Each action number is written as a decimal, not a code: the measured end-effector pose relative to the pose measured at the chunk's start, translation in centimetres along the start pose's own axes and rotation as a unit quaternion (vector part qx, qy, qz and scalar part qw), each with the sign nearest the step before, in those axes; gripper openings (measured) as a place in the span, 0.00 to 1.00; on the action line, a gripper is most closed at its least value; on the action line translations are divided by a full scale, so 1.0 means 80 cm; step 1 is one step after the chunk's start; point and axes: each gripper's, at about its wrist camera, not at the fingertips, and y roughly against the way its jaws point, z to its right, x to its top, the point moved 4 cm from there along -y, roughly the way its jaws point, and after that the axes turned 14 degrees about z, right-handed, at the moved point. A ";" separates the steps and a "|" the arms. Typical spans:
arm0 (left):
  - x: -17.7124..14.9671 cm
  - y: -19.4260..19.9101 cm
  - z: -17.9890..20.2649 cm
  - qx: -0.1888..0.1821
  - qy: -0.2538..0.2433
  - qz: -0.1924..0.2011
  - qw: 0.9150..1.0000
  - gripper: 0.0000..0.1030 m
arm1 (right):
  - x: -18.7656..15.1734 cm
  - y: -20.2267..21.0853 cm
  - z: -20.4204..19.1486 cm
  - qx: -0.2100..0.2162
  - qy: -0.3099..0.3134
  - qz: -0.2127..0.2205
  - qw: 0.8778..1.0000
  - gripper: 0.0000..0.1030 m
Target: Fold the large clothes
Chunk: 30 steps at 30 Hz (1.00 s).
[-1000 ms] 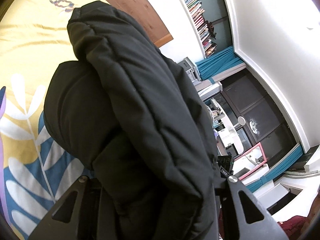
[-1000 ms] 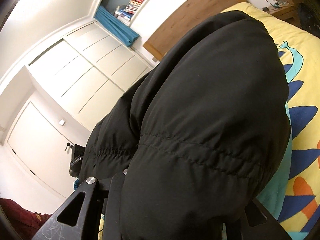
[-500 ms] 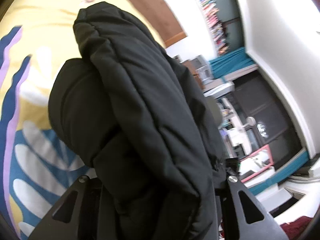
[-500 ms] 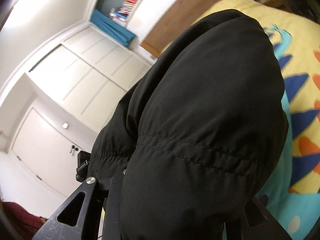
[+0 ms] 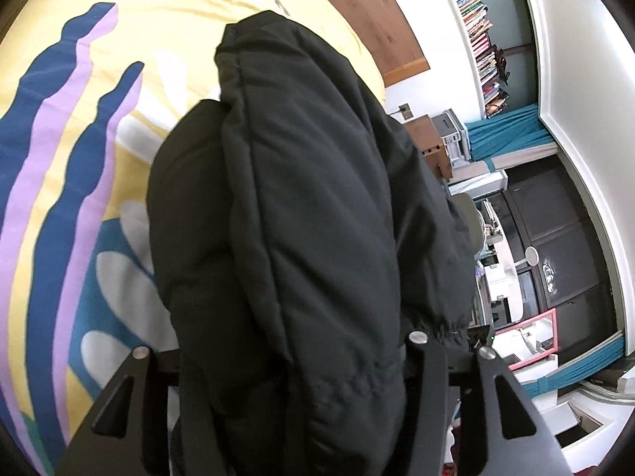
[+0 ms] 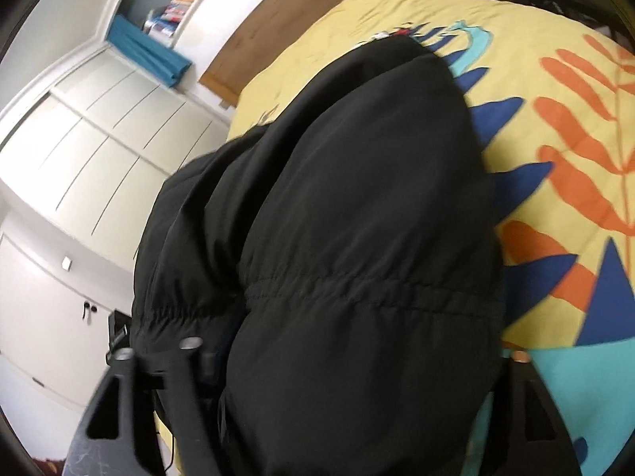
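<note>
I have the jacket in both grippers, a bulky black padded thing bunched between the fingers; it sits above the bed, which carries a yellow cover with blue, purple and orange leaf shapes; whether the far end of the jacket touches the cover I cannot tell from either wrist view.

Left gripper: fingers spread wide round a thick wad of fabric, so partly closed, clamped on the jacket; right gripper: same story, wide stance, gathered seam of the jacket packed between the fingers; its right finger is mostly hidden under cloth.

Progress, my read only: the jacket looks doubled over at least once, layers stacked lengthwise in the left view, so some folding seems done; it is not laid flat or squared off yet; what is left is likely setting it down on the bed, letting go, tidying the shape.

Hidden or unclear: sleeves, collar, zip all out of sight; I cannot count the folds; fingertips buried in fabric on both sides; the right view is slightly blurred; most of the bed under the jacket is blocked; the wardrobe and bookshelf are background only; a dark gadget at the left edge of the jacket in the right view is too small to identify.
</note>
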 end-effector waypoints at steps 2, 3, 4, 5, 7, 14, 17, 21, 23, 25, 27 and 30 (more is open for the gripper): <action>0.002 0.013 -0.011 0.006 -0.001 -0.004 1.000 0.49 | 0.009 0.010 0.009 -0.016 -0.010 0.012 1.000 0.85; 0.002 0.021 -0.015 0.010 -0.002 -0.006 1.000 0.49 | 0.013 0.008 0.007 -0.022 -0.015 0.017 1.000 0.86; 0.002 0.029 -0.018 0.011 -0.003 -0.005 1.000 0.49 | 0.018 0.013 0.007 -0.026 -0.020 0.021 0.999 0.87; 0.001 0.039 -0.021 0.012 -0.002 -0.005 1.000 0.49 | 0.020 0.021 0.010 -0.033 -0.021 0.026 0.999 0.88; 0.004 0.051 -0.026 0.018 0.005 -0.009 1.000 0.50 | 0.020 0.029 0.004 -0.044 -0.014 0.029 0.999 0.89; 0.017 0.069 -0.030 -0.019 0.076 -0.010 0.997 0.59 | 0.016 0.060 -0.024 -0.062 -0.012 0.042 0.997 0.89; 0.008 0.071 -0.047 -0.005 0.066 -0.008 0.998 0.63 | 0.009 0.069 -0.036 -0.068 -0.005 0.041 0.997 0.89; -0.005 0.066 -0.075 0.022 0.046 -0.006 0.999 0.71 | -0.009 0.088 -0.039 -0.074 -0.002 0.046 0.996 0.89; -0.011 0.061 -0.094 0.040 0.039 0.004 0.998 0.88 | -0.012 0.098 -0.042 -0.080 -0.004 0.050 0.996 0.89; -0.023 0.054 -0.113 0.048 0.037 0.007 0.998 0.97 | -0.015 0.102 -0.040 -0.091 -0.002 0.052 0.995 0.89; -0.035 0.042 -0.123 0.048 0.034 0.012 0.998 1.00 | -0.018 0.107 -0.039 -0.101 -0.004 0.052 0.993 0.89; -0.037 0.033 -0.117 0.044 0.015 0.026 0.999 1.00 | -0.022 0.108 -0.039 -0.118 -0.002 0.049 0.992 0.89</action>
